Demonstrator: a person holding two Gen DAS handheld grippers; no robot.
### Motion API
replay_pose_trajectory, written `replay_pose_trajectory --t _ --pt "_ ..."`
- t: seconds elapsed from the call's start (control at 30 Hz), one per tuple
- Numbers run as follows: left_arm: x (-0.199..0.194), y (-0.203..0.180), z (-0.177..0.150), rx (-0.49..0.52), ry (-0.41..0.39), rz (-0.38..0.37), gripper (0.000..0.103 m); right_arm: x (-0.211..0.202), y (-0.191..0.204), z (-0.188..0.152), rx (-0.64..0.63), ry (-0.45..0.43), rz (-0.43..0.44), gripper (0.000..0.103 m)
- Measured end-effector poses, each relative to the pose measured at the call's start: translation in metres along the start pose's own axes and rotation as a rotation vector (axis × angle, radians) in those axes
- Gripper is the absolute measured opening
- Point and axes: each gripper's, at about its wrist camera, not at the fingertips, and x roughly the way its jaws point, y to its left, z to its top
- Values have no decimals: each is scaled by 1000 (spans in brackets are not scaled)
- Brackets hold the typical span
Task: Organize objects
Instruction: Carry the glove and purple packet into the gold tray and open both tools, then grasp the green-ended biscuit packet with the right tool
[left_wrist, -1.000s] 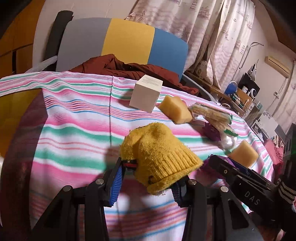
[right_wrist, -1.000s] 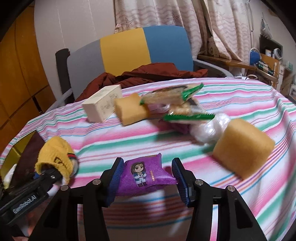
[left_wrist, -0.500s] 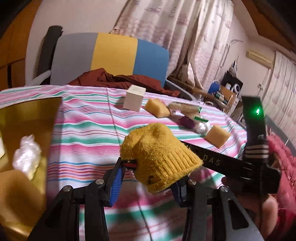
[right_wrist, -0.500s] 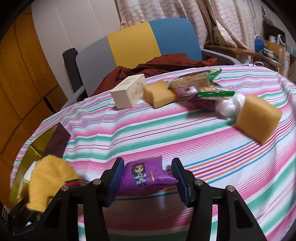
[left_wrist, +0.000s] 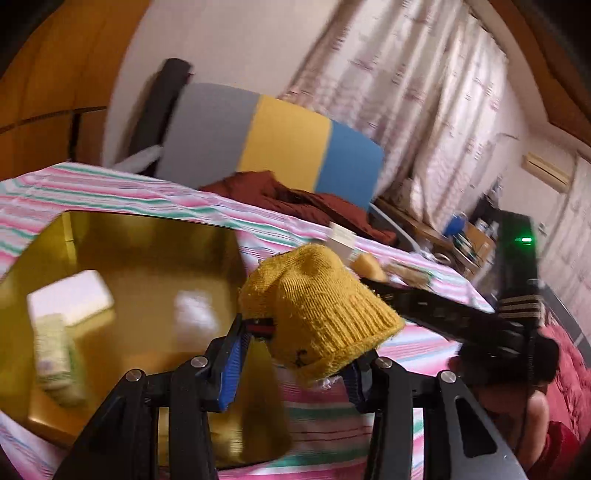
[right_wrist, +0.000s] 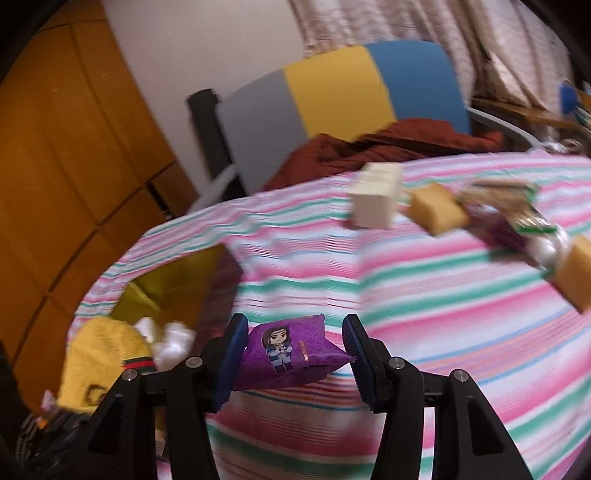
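Hat (left_wrist: 317, 306), yellow knit: we are gripping it in our left tool (left_wrist: 291, 354), pads pressing its sides, above the table (left_wrist: 110, 192) at the rim of a gold box (left_wrist: 147, 266). Pouch (right_wrist: 291, 350), purple with a cartoon figure: we are clamping it in our right tool (right_wrist: 295, 354), clear of the striped cloth. Box contents: we are seeing a pale packet (left_wrist: 55, 354), blurred. Far side of table: we are noting a cream carton (right_wrist: 376, 195), two sponges (right_wrist: 439, 206), wrapped snacks (right_wrist: 517, 210). Chair (left_wrist: 273, 147) behind, red cloth (left_wrist: 295, 199) on it.
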Motion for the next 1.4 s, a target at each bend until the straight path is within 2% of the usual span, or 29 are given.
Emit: replay_pose_trajectory --t 0.13,0.2,0.3,0.33,0.4,0.47,0.53,0.67,0.73,0.8,1.13,1.27,1.4 --pt "-6 36 10 -80 -20 78 46 9 40 9 -51 7 75 54" --pt "-3 56 18 -127 -1 113 46 16 56 11 -74 17 97 54" --pt "0 74 21 -145 15 170 46 28 81 11 -114 42 126 56" --pt "3 81 20 -156 36 183 46 32 89 10 -123 53 125 60" --pt "7 95 19 -194 69 210 51 34 95 7 -122 62 132 85" --pt "12 103 16 -233 104 228 53 31 99 5 -109 46 175 94" --pt "14 108 11 -266 139 246 55 26 103 1 -127 29 181 99" --pt "15 111 8 -301 149 263 58 22 105 -3 -169 15 142 103" --pt "12 109 8 -293 131 281 69 21 101 -4 -160 14 131 103" --pt "9 106 10 -277 115 298 75 20 95 -6 -148 19 118 103" --pt "-2 86 17 -253 63 286 75 23 66 -15 -106 39 -13 103" --pt "-3 65 18 -206 62 231 75 20 40 -14 -52 47 -81 103" --pt "4 34 14 -112 97 182 76 20 12 -15 11 71 -154 103"
